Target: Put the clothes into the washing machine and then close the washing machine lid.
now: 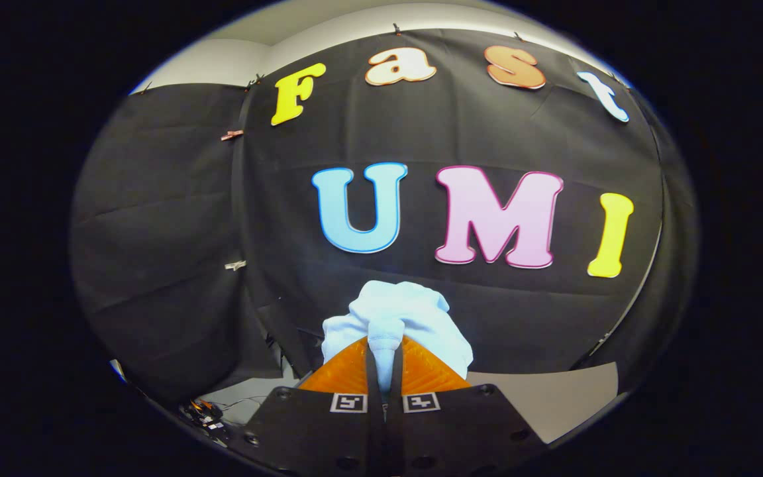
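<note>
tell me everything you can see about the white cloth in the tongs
The white cloth is a soft, bunched piece of fabric, pale white with a faint blue cast and rounded folds. A narrow pinch of it runs down between the two fingers of the tongs, which are closed on it from both sides. The rest bulges out just beyond the fingertips, lifted in front of the black booth wall.

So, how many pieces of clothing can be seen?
1: a white garment pinched between the fingers of the gripper, bunching just beyond them. Folds may hide more.
</note>
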Action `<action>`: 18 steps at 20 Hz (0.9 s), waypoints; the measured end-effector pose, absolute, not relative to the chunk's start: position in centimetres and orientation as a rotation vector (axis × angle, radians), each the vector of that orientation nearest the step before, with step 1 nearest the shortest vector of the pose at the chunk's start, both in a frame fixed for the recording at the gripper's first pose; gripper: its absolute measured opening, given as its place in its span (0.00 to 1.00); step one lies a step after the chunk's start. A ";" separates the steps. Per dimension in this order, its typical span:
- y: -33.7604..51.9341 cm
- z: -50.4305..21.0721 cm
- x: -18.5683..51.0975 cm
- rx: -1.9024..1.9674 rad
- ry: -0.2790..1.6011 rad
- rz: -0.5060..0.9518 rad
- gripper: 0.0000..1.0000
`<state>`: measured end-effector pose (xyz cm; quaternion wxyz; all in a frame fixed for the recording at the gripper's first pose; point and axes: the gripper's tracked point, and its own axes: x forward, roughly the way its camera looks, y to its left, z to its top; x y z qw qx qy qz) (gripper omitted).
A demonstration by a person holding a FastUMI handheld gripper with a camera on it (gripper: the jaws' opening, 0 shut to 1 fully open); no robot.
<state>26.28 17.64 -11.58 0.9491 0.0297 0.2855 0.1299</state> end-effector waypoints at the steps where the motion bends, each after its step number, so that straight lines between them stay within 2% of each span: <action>1: 18.8 -12.5 26.4 0.066 0.596 0.287 0.05; 6: 22.6 -18.5 27.4 0.089 0.675 0.363 0.05; 13: 24.8 -31.2 27.5 0.104 0.869 0.397 0.05; 18: 26.0 -36.6 26.7 0.081 0.955 0.427 0.05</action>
